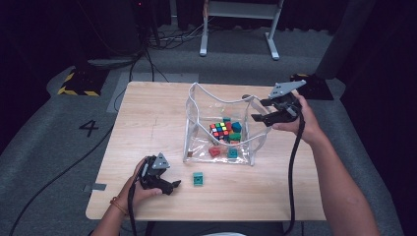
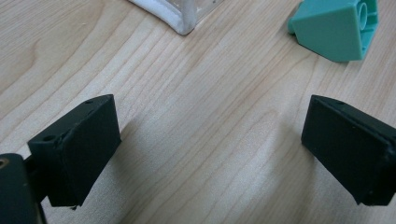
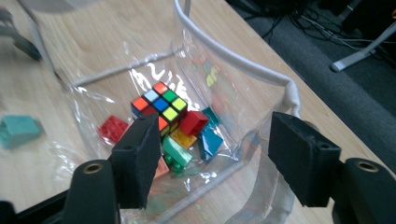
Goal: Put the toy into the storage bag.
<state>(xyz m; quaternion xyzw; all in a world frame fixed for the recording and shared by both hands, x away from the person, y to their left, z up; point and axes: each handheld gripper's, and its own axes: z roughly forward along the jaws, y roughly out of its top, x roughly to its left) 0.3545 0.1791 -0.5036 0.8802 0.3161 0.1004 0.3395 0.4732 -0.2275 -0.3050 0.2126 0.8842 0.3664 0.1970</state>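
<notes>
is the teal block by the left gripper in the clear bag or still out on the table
Out. The teal block lies on the bare wooden table, in front of the clear bag and just beyond the open left gripper, touching neither.

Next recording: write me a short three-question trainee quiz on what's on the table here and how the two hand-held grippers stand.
1. True or false: the teal block lies inside the clear bag.
2. Multiple choice: what is between the jaws of the left hand-held gripper? A) the teal block B) nothing, only bare table C) the bag's rim
3. Short answer: which multicoloured thing lies in the bag among the small blocks, and over what does the right hand-held gripper hover?

Key
1. False: it lies on the table outside the bag, near the left hand-held gripper.
2. B
3. The puzzle cube; the right hand-held gripper hovers open over the bag's mouth, holding nothing.
</notes>
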